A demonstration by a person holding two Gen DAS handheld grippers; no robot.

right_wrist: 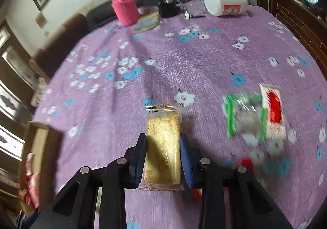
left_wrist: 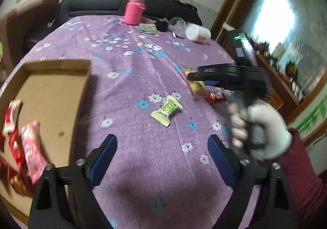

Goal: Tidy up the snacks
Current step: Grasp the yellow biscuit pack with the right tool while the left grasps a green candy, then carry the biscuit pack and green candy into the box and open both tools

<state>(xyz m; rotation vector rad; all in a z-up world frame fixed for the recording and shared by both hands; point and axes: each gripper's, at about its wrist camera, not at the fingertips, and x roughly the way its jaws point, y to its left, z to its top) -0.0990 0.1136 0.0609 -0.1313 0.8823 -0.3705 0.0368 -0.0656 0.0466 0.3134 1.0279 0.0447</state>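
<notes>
At lower centre of the right wrist view, the right gripper (right_wrist: pixel 163 147) clamps a yellow cake (right_wrist: pixel 163 143) in clear, printed wrap. The left gripper (left_wrist: pixel 162 149) gapes wide, holding nothing, above the purple cloth (left_wrist: pixel 143 65).

Right tongs (right_wrist: pixel 163 145) clamp a yellow wrapped cake (right_wrist: pixel 163 147) above the purple floral tabletop (right_wrist: pixel 184 61), green and red packets (right_wrist: pixel 253 116) lying nearby.

1. The tablecloth (right_wrist: pixel 204 65) looks like fuzzy, matt purple cloth.
2. The box (left_wrist: pixel 51 94) is plain matt cardboard.
3. The yellow snack packet (right_wrist: pixel 163 143) is glossy plastic film.
4. The pink bottle sleeve (left_wrist: pixel 133 13) looks knitted.
</notes>
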